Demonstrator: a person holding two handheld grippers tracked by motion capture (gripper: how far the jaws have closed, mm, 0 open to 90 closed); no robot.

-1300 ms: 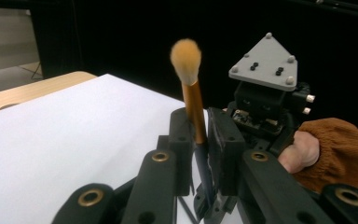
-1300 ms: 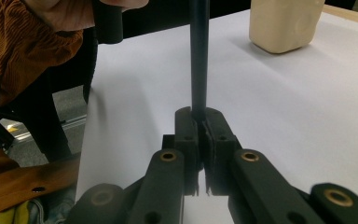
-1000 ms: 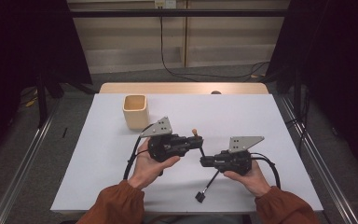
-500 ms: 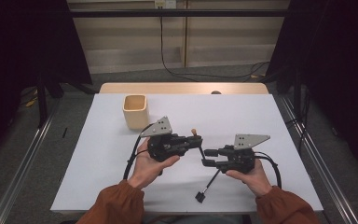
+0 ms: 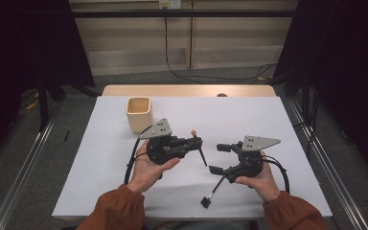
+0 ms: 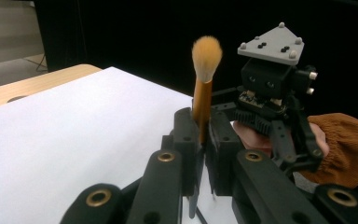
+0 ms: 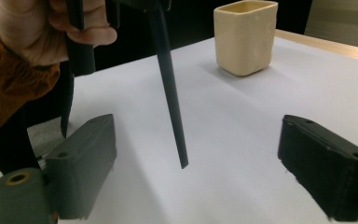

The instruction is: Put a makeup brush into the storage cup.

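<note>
A brush with a tan bristle tip (image 6: 206, 51) and a thin black handle (image 7: 170, 84) stands upright in my left gripper (image 6: 203, 126), which is shut on its orange ferrule. From above, the left gripper (image 5: 196, 141) is at the table's middle, the bristles (image 5: 194, 133) on its far side and the handle slanting toward me. My right gripper (image 5: 219, 158) faces it from the right. Its jaws have just been opening and now stand wide. In the right gripper view the handle hangs between the fingers (image 7: 81, 158) of the right gripper (image 7: 200, 154) and touches neither.
A cream square cup (image 5: 139, 114) stands at the back left of the white table (image 5: 268, 120) and also appears as the cup (image 7: 245, 36) beyond the handle. A short black stick with a blocky end (image 5: 211, 194) lies near the front edge by my right hand.
The right gripper's jaws, shut beside the brush handle a second ago, have spread wide. Both hands have stayed about where they were.
</note>
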